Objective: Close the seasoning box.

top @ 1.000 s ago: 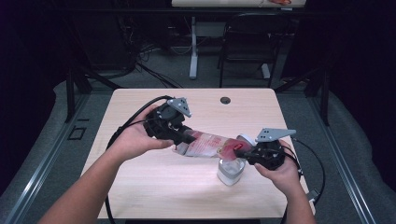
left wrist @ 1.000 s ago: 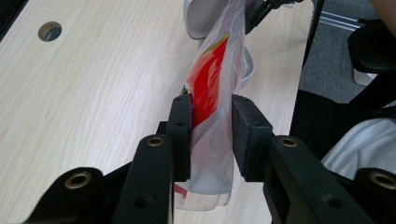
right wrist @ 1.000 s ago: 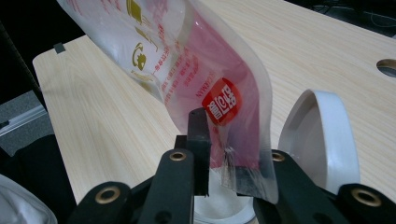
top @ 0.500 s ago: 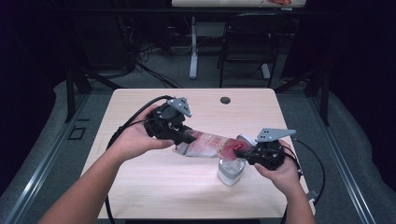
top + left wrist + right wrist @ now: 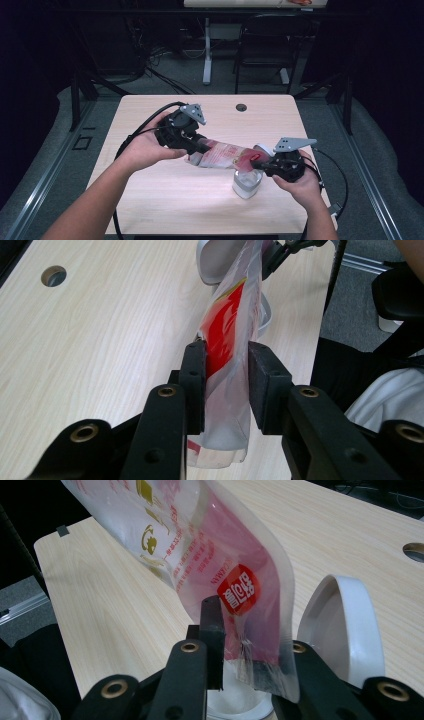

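Here the left gripper clamps the bag's far-left end while the right gripper pinches its mouth over the jar near the table's right edge, so tilt gently, keeping the opening centred.

The bag runs off the top edge of the right gripper view and hides one jaw pad there, while its print is too small to read in the high view.

A high view looks down on the table; both gripper views look closely along their jaws at the shared pouch.
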Demonstrator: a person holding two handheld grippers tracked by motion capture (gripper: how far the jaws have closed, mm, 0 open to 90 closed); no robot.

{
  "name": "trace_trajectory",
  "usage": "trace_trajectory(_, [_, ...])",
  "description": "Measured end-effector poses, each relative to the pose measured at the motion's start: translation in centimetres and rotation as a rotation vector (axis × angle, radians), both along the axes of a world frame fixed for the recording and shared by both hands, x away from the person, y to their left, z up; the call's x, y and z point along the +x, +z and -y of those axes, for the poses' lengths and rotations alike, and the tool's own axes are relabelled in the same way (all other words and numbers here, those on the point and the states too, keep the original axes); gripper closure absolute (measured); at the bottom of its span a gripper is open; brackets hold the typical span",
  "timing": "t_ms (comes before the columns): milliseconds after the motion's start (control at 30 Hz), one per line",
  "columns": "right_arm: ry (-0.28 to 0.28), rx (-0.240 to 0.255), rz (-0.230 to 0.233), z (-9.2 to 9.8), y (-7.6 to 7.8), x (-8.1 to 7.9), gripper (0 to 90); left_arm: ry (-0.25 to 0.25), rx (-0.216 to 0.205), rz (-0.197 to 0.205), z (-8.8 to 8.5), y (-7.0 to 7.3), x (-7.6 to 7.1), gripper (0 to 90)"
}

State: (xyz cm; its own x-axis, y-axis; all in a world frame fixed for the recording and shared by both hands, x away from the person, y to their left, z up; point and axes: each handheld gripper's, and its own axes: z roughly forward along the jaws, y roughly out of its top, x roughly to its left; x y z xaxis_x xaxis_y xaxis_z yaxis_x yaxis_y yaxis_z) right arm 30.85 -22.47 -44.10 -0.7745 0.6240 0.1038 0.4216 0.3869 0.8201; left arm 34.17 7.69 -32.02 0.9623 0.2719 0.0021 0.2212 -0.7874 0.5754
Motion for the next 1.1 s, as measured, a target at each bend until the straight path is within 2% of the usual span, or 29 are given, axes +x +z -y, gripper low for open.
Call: trace_trajectory(1100, [0.001, -0.009, -0.002, -0.05, -0.05, 0.18, 80.5, -0.003, -0.002, 0.005, 0.27, 0.17, 0.02, 71.5])
